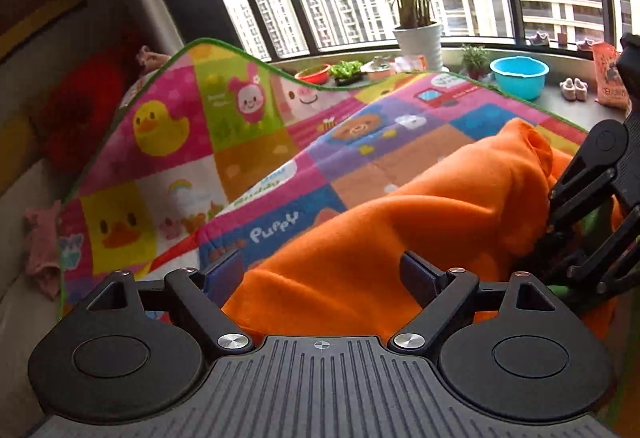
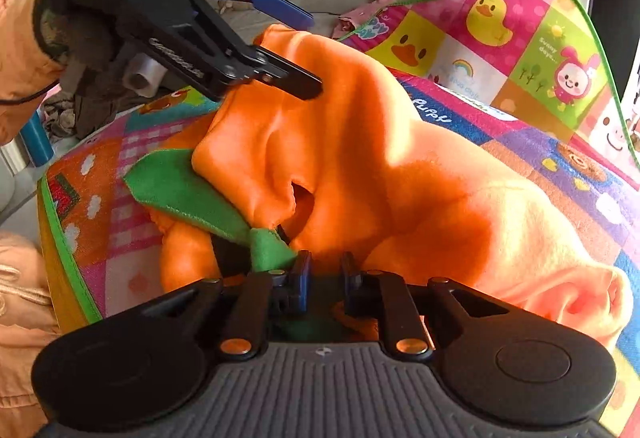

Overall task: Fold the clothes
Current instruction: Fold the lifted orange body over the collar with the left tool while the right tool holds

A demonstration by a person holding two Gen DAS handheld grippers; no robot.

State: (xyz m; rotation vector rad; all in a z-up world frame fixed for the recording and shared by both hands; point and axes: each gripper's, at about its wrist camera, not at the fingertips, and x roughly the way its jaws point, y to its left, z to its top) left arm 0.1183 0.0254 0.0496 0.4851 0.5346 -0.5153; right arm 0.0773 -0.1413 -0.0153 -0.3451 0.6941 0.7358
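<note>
Orange fleece garment (image 2: 360, 158) lies bunched in soft folds on a bright patchwork play mat (image 2: 540, 50) printed with ducks, a bear and a pink rabbit. A green fabric strip (image 2: 192, 194) is attached near the garment's left side.

The right hand-held gripper (image 2: 325, 278) sits low at the near edge of the garment, its jaws drawn close together and pinching orange and green cloth. The left hand-held gripper (image 2: 304, 50) is raised over the top fold of the garment with its jaws spread apart, gripping nothing.

In the left wrist view, its blue-padded fingers (image 1: 224, 274) stand wide on either side of the orange fleece (image 1: 420, 222). Beyond the mat (image 1: 200, 142), a blue basin (image 1: 519, 75) and a potted plant (image 1: 418, 34) stand on a windowsill.
</note>
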